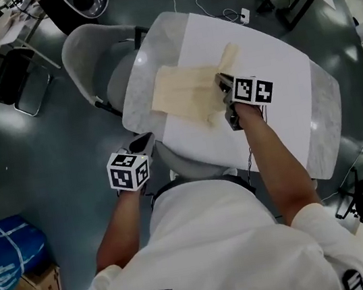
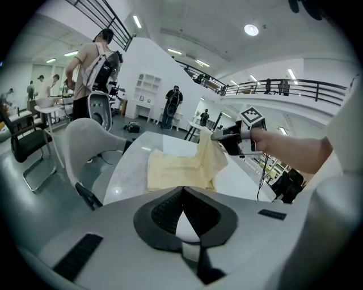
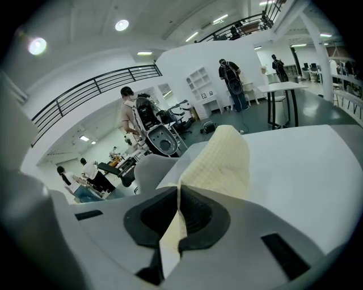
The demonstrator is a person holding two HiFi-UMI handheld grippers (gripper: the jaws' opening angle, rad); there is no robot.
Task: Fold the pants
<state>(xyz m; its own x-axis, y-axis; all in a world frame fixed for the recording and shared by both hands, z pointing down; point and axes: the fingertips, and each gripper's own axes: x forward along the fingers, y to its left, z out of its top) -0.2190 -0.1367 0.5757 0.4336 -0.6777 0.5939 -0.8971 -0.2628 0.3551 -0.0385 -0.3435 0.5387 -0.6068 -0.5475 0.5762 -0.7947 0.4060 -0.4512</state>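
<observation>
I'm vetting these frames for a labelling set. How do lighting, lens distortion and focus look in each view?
Head view: even light, edges bent by the wide lens, pants fairly sharp. Left gripper view: fisheye with black corners, a ceiling lamp flares, the shut left claw fills the bottom. Right gripper view: same fisheye, cloth weave crisp above the right claw pinching it.

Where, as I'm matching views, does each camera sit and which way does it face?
Head view: on the head, steeply down at table, pants, left gripper, right gripper, forearms.
Left gripper view: on that gripper, over its shut jaws toward the pants.
Right gripper view: on that gripper, along jaws clamping the pants.
Shared: head view and left gripper view both show the right gripper.
</observation>
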